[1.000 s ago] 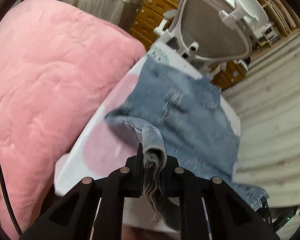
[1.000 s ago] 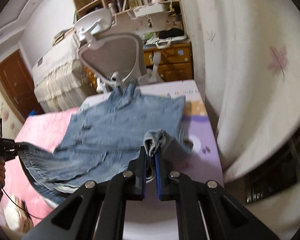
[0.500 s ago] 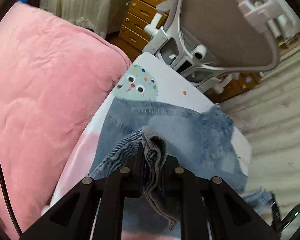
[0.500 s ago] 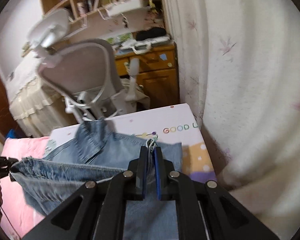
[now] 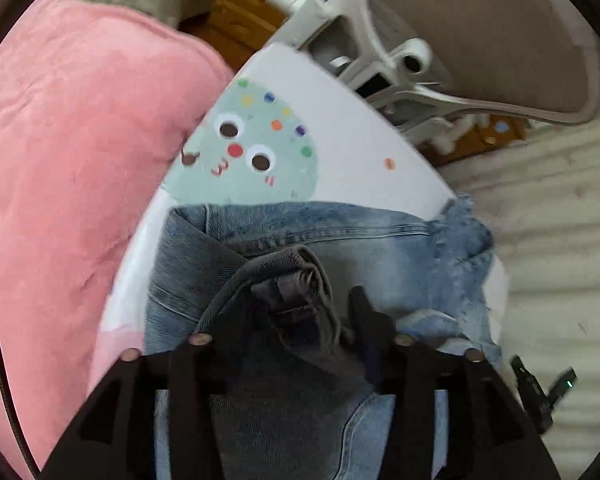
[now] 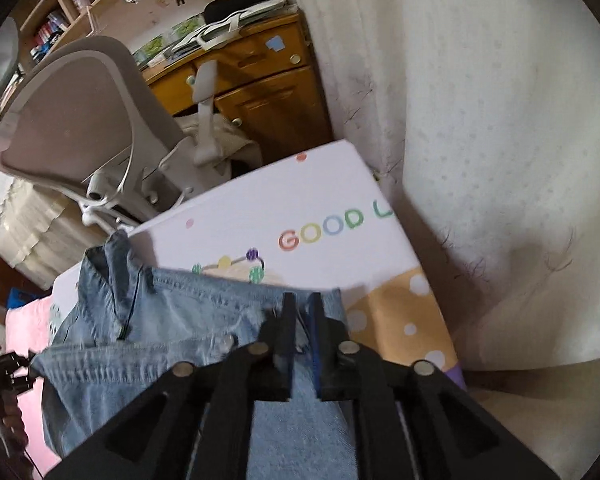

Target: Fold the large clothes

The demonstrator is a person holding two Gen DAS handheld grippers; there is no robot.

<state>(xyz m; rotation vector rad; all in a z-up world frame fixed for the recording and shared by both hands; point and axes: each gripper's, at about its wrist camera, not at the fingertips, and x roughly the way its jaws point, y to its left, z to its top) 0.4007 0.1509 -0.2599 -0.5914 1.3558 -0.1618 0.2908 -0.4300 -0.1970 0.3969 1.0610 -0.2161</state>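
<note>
A light-blue denim garment (image 5: 360, 248) lies folded over on a white printed mat (image 5: 340, 140). My left gripper (image 5: 304, 308) hangs low over it with its jaws opening. A grey-blue fold of the hem sits loose between the fingers, and the pads are off it. In the right wrist view the denim garment (image 6: 172, 320) spreads to the left. My right gripper (image 6: 302, 312) is at its right-hand edge, jaws opening to a narrow gap, with denim underneath and nothing pinched. The left gripper (image 6: 8, 364) shows at the far left edge there.
A pink quilt (image 5: 80, 160) lies along the mat's left side. A grey office chair (image 6: 80, 96) stands behind the mat's far edge, in front of wooden drawers (image 6: 268, 80). A pale curtain (image 6: 480, 120) hangs close on the right.
Both grippers carried the denim hem forward and down over the rest of the garment. Their jaws, shut on the hem before, have now parted, the left wider than the right.
</note>
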